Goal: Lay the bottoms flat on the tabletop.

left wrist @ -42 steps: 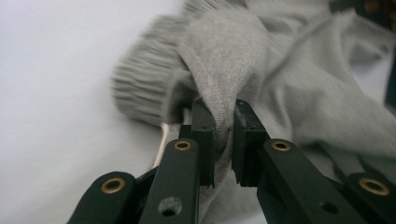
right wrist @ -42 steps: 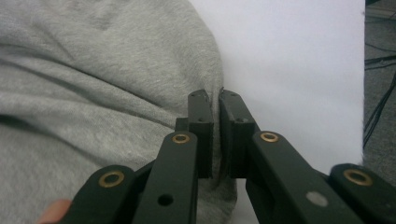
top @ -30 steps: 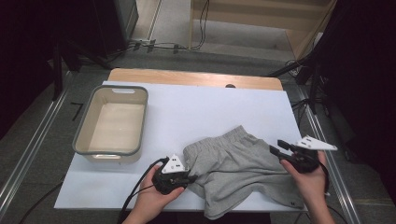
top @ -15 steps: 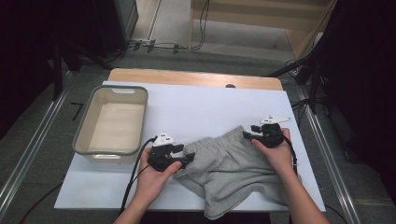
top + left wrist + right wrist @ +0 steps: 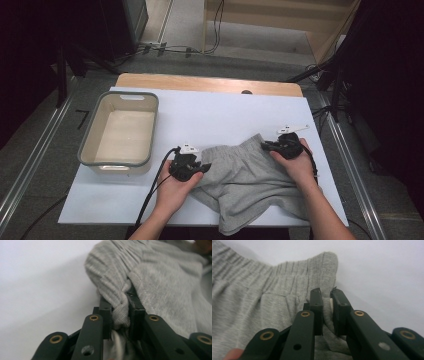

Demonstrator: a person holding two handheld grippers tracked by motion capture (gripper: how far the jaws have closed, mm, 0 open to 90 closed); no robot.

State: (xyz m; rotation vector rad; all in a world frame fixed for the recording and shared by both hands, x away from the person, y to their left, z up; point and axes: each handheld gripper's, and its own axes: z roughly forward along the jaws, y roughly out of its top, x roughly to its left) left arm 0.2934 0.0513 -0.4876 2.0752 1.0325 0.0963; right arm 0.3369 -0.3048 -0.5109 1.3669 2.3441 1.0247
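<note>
A pair of grey shorts (image 5: pixel 245 180) lies crumpled on the white table top (image 5: pixel 215 115), waistband toward the far side. My left gripper (image 5: pixel 196 166) is shut on the waistband's left corner; in the left gripper view the ribbed cloth (image 5: pixel 117 290) is bunched between the jaws of the left gripper (image 5: pixel 120 312). My right gripper (image 5: pixel 267 145) holds the waistband's right corner. In the right gripper view the right gripper (image 5: pixel 325 298) has its jaws closed on a fold of the grey shorts (image 5: pixel 262 290) beside the elastic edge.
A beige tub with a grey rim (image 5: pixel 120 132) stands empty at the table's left. A wooden strip (image 5: pixel 210 84) runs along the far edge. Cables (image 5: pixel 150 200) trail from the left gripper toward the front edge. Dark floor and metal rails flank the table.
Both grippers have moved up the table to the waistband corners and closed on them; the right one swung in from the right edge. The shorts are spread wider.
</note>
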